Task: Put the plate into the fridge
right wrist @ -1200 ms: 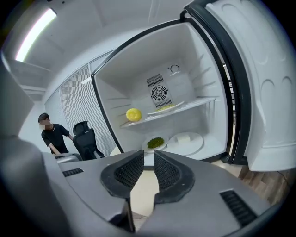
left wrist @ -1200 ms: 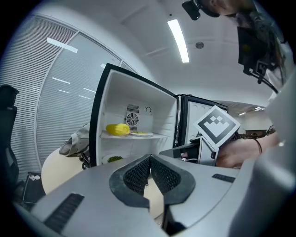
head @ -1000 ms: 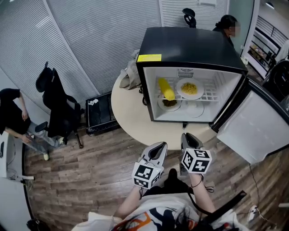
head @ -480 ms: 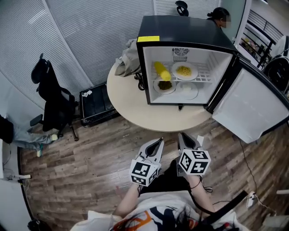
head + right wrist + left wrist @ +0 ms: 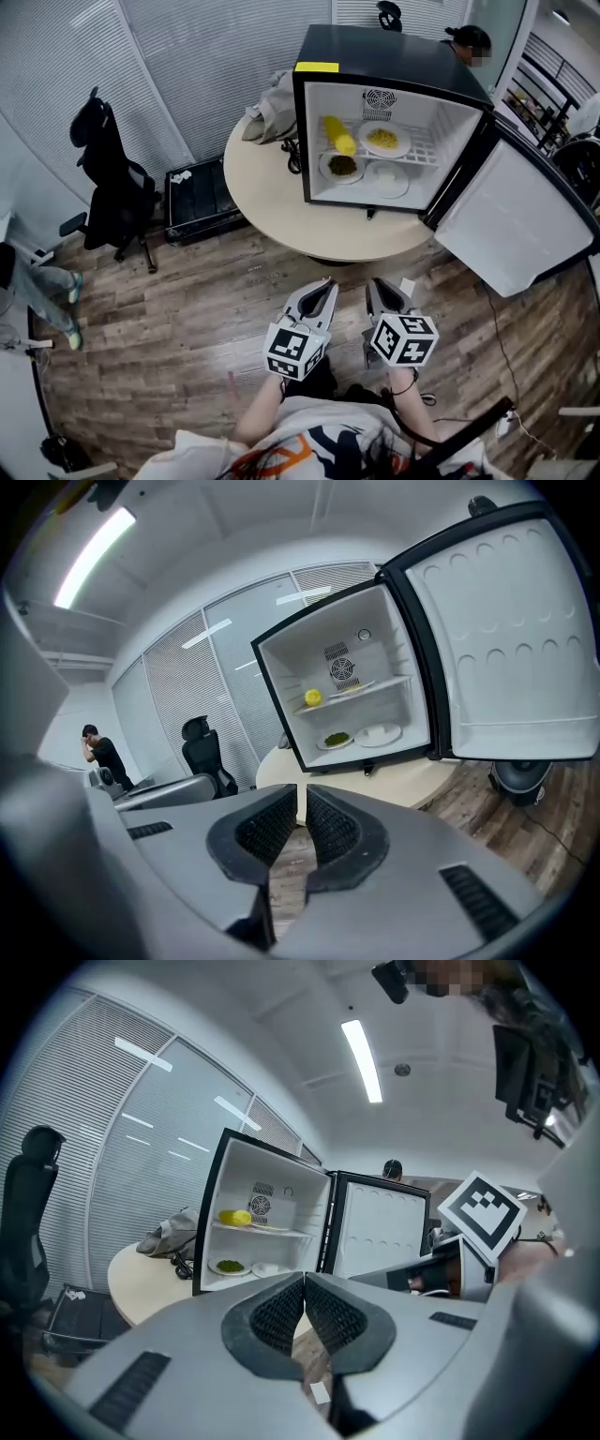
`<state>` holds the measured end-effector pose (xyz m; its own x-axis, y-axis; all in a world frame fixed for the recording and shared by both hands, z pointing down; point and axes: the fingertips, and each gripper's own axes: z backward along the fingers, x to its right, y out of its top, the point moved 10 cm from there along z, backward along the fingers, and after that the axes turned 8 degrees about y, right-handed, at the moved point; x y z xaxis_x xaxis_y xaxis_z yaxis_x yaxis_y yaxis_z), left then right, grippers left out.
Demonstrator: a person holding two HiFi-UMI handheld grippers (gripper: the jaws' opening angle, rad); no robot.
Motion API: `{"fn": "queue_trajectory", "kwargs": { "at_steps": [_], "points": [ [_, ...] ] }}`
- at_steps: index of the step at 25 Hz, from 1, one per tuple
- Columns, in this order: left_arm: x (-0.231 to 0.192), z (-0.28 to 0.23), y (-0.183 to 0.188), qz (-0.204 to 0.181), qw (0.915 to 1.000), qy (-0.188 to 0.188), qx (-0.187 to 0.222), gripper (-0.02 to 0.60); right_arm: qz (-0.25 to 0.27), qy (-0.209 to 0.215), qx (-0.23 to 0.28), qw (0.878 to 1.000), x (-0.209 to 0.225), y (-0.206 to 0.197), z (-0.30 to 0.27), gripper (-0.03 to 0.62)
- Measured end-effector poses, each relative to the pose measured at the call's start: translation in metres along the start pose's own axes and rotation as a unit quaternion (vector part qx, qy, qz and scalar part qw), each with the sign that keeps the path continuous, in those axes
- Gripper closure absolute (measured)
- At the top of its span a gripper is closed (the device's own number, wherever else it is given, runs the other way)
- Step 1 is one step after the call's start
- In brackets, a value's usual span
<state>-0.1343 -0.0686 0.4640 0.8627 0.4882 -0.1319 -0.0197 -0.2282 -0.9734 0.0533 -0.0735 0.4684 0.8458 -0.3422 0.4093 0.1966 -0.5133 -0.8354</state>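
Head view, from above: mini fridge [image 5: 394, 56] stands on round desk [image 5: 272, 206], door [image 5: 511, 220] swung wide to the right.
- Upper shelf: yellow cob-like item [image 5: 338, 135] beside plate of yellow food [image 5: 382, 140].
- Fridge floor: plate of dark green food [image 5: 341, 166], with bare white plate [image 5: 385, 178] just beside it. All three plates are inside.
- Grey bag [image 5: 270, 111] lies on desk against the fridge's left side.
- Black crate [image 5: 192, 199] and office chair [image 5: 108, 183] stand on the wood floor, left of desk.
- Held low and side by side are left tongs [image 5: 323, 287] and right tongs [image 5: 379, 287], well short of desk. Only floor and the desk edge lie between them and the open fridge.

Left gripper view: pads meet at the tips and grip nothing. The fridge interior shows above them, and the right tongs are at the right edge.

Right gripper view: pads are narrow with a thin slit left and nothing in it. They have just been closing. A person [image 5: 101, 752] stands far left, beyond the chair.
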Motion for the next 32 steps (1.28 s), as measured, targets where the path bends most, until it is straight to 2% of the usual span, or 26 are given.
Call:
{"fn": "queue_trajectory", "kwargs": {
  "at_steps": [4, 19, 32],
  "points": [
    [0.018, 0.008, -0.004, 0.006, 0.9999, 0.013, -0.003, 0.569, 0.001, 0.01, -0.001, 1.0, 0.007, -0.004, 0.018, 0.555],
    [0.131, 0.055, -0.021, 0.002, 0.9993, 0.037, 0.006, 0.569, 0.015, 0.047, -0.006, 0.999, 0.035, -0.033, 0.122, 0.562],
    [0.195, 0.085, -0.037, -0.023, 0.9993, 0.03, 0.003, 0.569, 0.017, 0.063, 0.0, 0.998, 0.046, -0.057, 0.186, 0.566]
  ]
}}
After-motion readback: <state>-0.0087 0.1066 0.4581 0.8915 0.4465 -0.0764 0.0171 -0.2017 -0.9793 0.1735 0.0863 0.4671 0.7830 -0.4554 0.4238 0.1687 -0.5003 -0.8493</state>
